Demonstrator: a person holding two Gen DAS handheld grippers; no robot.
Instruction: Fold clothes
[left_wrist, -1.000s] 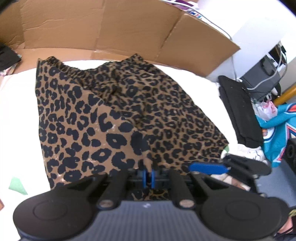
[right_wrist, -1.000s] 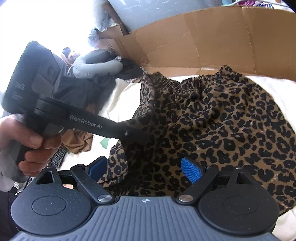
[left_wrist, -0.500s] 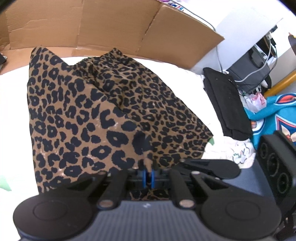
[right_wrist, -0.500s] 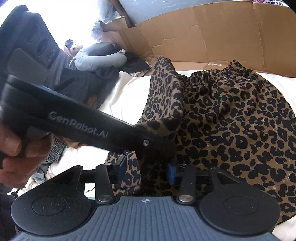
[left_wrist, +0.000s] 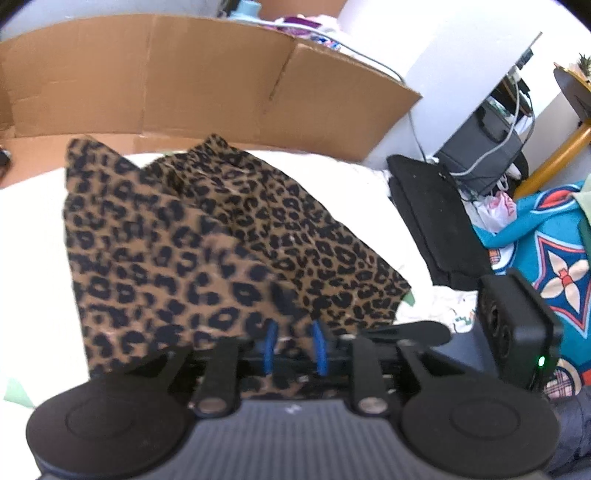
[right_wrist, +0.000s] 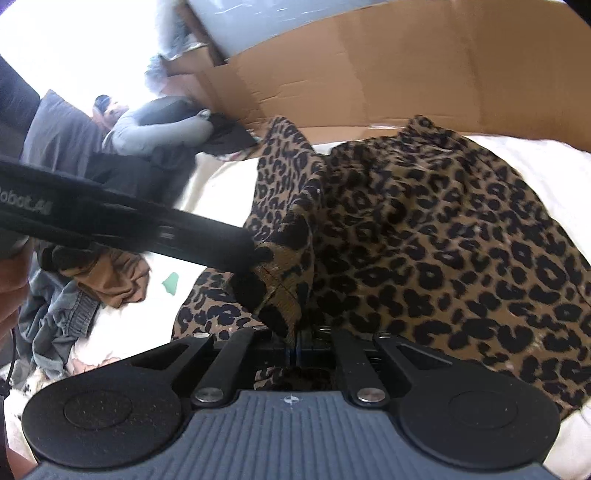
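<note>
A leopard-print garment (left_wrist: 192, 243) lies on a white surface (left_wrist: 29, 236), its left half lifted and folded toward the right. It also shows in the right wrist view (right_wrist: 443, 236). My left gripper (left_wrist: 294, 345) has its blue pads slightly apart, with the hem of the garment lying between them. My right gripper (right_wrist: 293, 349) is shut on the same hem corner of the garment. The left gripper's black arm (right_wrist: 122, 229) crosses the right wrist view and meets the cloth just above my right fingers.
A cardboard wall (left_wrist: 184, 77) stands behind the garment. A black bag (left_wrist: 436, 221), a teal patterned cloth (left_wrist: 546, 258) and a grey case with cables (left_wrist: 480, 151) lie to the right. A heap of grey and brown clothes (right_wrist: 92, 280) lies to the left.
The right gripper closed on the hem beside the left gripper. The left gripper's pads have parted a little. The lifted left half of the garment moved further right.
</note>
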